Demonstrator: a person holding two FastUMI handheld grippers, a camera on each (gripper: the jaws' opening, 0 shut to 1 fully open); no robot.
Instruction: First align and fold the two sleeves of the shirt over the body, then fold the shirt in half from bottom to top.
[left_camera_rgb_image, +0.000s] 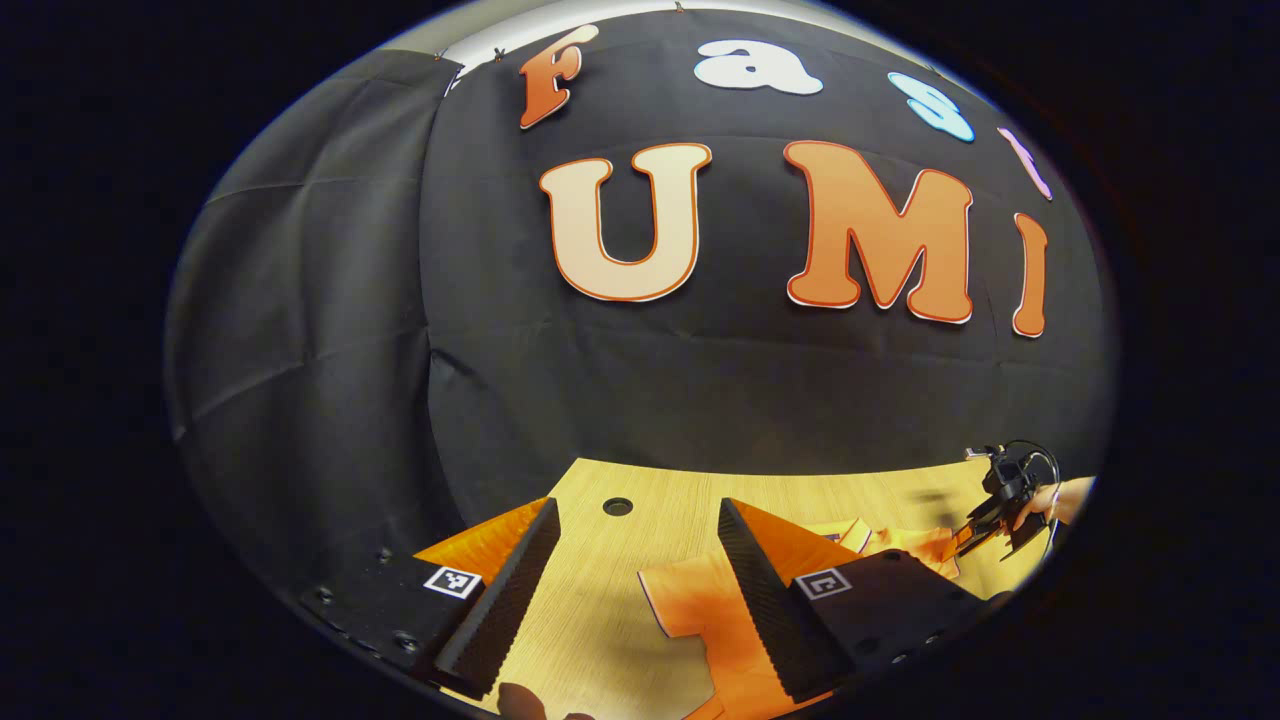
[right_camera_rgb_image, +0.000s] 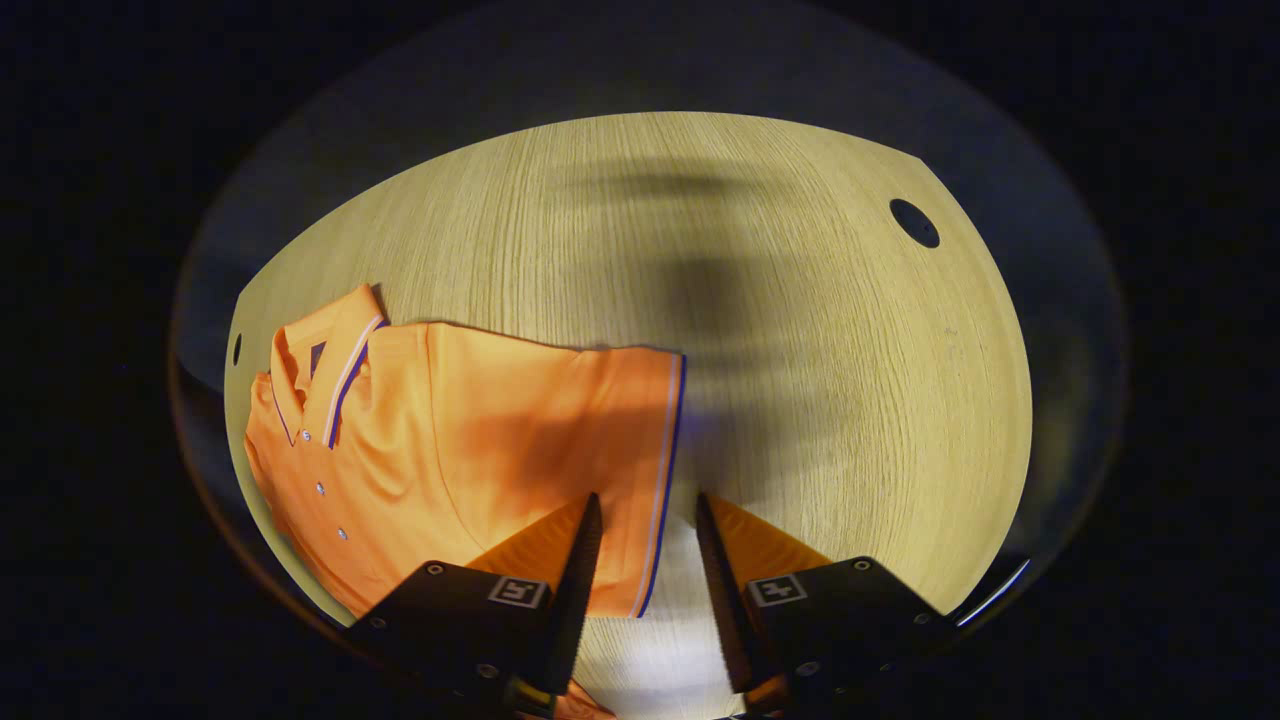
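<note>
An orange polo shirt (right_camera_rgb_image: 450, 440) lies flat on the wooden table (right_camera_rgb_image: 780, 330), its collar (right_camera_rgb_image: 320, 370) to the left in the right gripper view. Its short sleeve has a striped cuff (right_camera_rgb_image: 668, 440) that runs down into the gap of my right gripper (right_camera_rgb_image: 648, 500), which is open over it, both fingers apart from the cloth. My left gripper (left_camera_rgb_image: 637, 505) is open wide above the table, with a sleeve of the shirt (left_camera_rgb_image: 700, 610) under its right finger (left_camera_rgb_image: 760, 590). In the left gripper view, the right gripper (left_camera_rgb_image: 1000, 495) shows far off in a hand (left_camera_rgb_image: 1060, 498).
A round hole (left_camera_rgb_image: 617, 506) in the tabletop sits just beyond my left fingertips. The right gripper view has another hole (right_camera_rgb_image: 915, 222) at the far right and bare wood beyond the shirt. The booth's black cloth wall (left_camera_rgb_image: 500, 350) rises right behind the table.
</note>
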